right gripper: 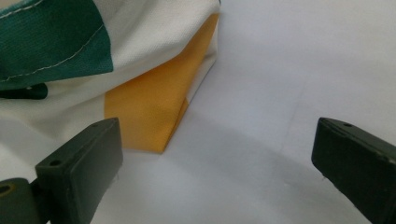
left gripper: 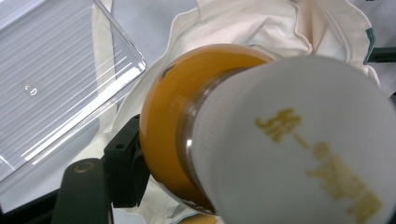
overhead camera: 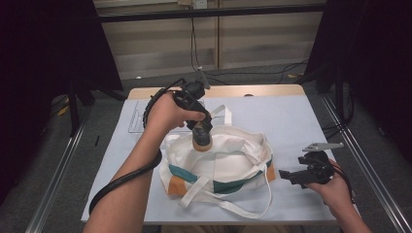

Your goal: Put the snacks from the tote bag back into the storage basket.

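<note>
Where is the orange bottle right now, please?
In the high view the orange bottle sits left of centre, held by the left gripper just above the open cloth bag.

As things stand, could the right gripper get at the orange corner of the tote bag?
Probably yes. The right gripper has its jaws wide apart, aimed at the orange corner of the tote bag, with bare table cover between them. The left gripper holds its orange bottle well away.

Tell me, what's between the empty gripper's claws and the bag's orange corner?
Nothing. In the right gripper view, bare white table cover runs from the open right gripper to the tote bag. The high view agrees.
</note>
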### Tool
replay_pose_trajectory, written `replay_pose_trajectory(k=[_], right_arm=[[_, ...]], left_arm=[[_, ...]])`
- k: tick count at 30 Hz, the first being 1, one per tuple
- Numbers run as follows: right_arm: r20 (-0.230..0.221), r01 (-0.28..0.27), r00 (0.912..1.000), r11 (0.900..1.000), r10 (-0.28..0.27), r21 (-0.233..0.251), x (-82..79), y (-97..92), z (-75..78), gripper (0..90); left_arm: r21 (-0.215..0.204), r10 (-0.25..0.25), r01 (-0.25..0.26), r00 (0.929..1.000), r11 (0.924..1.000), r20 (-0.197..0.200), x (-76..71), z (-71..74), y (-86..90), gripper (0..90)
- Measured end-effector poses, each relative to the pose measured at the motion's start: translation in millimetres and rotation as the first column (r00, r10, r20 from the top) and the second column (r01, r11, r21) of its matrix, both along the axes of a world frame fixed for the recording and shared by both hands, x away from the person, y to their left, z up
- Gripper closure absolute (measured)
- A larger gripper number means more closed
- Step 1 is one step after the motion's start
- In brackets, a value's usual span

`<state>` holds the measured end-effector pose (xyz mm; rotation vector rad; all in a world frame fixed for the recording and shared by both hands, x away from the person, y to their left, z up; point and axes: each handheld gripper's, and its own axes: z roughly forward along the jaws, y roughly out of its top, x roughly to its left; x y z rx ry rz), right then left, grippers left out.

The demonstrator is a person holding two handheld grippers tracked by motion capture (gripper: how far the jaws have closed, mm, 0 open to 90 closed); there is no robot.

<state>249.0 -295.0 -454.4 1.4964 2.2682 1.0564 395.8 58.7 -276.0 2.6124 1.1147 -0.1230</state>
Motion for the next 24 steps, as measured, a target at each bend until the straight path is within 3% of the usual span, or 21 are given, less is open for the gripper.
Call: replay_pose_trajectory(k=[11,21,24], right_arm=[[0.002,-0.010,0.9999,0.9999,0.010,-0.003,0.1,2.2,0.8,1.9],[-0.004,-0.008,1.0000,0.9999,0.008,-0.008,-0.2,2.8,1.2,1.9],[-0.004,-0.006,1.0000,1.0000,0.006,-0.005,-0.2,2.8,1.2,1.9]], left_arm=[[0.021,0.021,-0.021,0.9997,0.9996,0.011,7.4,7.4,2.9,29.7],[0.031,0.008,-0.009,0.9998,0.9995,0.019,16.5,12.4,7.0,29.7],[0.034,0.027,-0.028,0.9992,0.9990,0.029,17.9,14.3,7.4,29.7]])
